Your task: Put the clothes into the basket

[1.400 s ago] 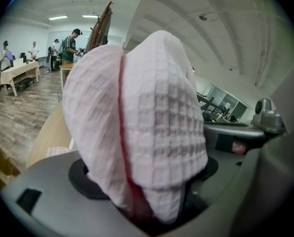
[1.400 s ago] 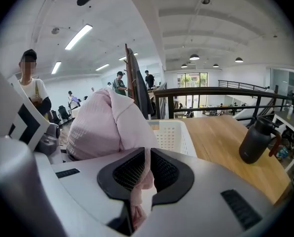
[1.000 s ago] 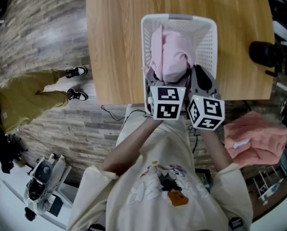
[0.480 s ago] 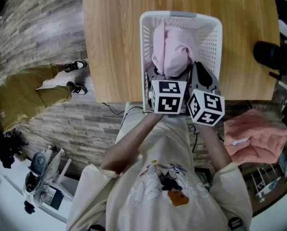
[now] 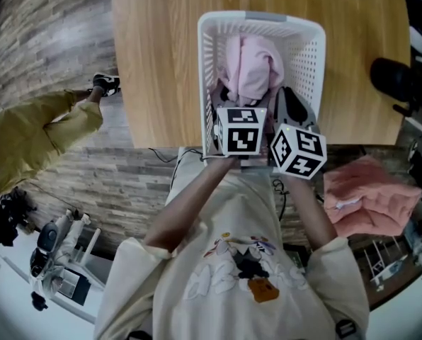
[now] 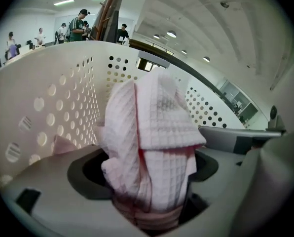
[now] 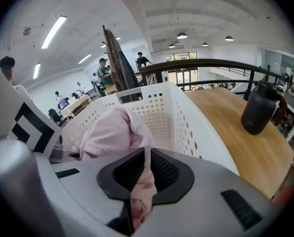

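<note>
Left tongs [image 6: 149,184] and right tongs [image 7: 143,177] pinch pink cloth [image 6: 154,127], seemingly inside basket [image 5: 311,55].

the garment [image 6: 152,147] is showing pale pink in a small waffle-check weave, and the basket [image 5: 311,55] is showing plain white, dotted with rows of round holes. the table [image 5: 161,62] is showing a light, warm wood grain, while a separate cloth [image 5: 367,197] is showing salmon pink.

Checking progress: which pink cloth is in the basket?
The pale pink cloth, inside the basket; the salmon cloth lies off the table, at right.
</note>
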A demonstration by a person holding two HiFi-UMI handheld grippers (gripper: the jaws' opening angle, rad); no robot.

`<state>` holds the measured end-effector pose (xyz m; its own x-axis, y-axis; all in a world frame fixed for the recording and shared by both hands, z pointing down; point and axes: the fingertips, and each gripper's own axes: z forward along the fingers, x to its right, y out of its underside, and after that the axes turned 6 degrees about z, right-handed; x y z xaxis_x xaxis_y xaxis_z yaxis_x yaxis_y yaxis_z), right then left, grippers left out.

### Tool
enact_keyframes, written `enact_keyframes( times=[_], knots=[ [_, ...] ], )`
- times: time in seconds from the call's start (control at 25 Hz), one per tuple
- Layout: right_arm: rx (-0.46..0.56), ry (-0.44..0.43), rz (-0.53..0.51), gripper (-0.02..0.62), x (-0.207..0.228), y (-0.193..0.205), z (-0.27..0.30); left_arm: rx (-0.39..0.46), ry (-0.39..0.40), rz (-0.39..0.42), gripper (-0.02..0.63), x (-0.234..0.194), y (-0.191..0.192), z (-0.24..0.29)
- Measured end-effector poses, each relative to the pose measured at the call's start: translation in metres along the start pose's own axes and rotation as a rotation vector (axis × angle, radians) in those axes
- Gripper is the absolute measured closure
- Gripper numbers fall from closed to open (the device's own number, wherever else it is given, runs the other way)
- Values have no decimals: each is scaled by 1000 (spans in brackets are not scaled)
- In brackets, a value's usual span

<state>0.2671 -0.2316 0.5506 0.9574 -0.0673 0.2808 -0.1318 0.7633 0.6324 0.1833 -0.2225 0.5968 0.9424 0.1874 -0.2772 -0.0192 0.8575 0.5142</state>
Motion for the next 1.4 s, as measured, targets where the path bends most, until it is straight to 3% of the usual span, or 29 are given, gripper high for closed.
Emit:
enact_keyframes(
  times=[0.16,0.36,0.76,1.4],
  knots=[
    [-9,-4,4,545,-1,3,2,-9,-19,-7,195,-6,4,7],
    [-15,2,13,545,1,3,6,78,-26,-9,235,-4,-18,-2],
    [-18,17,31,545,2,5,8,49,-5,-22,235,-7,-13,1],
    [36,17,55,545,-10,-7,-11,40,17,9,334,2,-14,-25]
  ],
)
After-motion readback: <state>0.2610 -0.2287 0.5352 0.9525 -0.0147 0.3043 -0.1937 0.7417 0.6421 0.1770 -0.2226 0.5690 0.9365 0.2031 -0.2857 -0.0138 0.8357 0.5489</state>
